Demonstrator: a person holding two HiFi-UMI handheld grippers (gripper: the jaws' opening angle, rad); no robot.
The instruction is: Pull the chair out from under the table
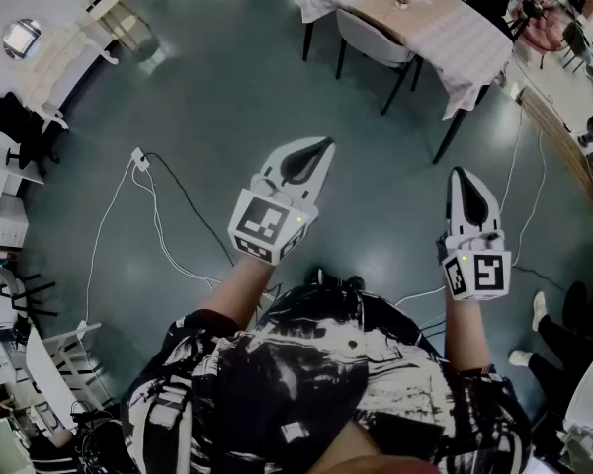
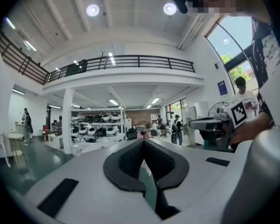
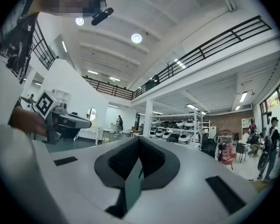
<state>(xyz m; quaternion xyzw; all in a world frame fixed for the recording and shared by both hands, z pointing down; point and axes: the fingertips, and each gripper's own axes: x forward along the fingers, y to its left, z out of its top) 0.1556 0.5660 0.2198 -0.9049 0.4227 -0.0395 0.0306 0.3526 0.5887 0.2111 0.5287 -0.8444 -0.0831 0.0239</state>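
Though well apart from the chair (image 1: pixel 374 36), left tool (image 1: pixel 319 148) and right tool (image 1: pixel 462 175) fully closed, empty, square-coded markers (image 1: pixel 269 223) uppermost.

no words or numbers can be read in any view.
a small blue sign (image 2: pixel 222 87) far off in the left gripper view may carry print, too small to read.
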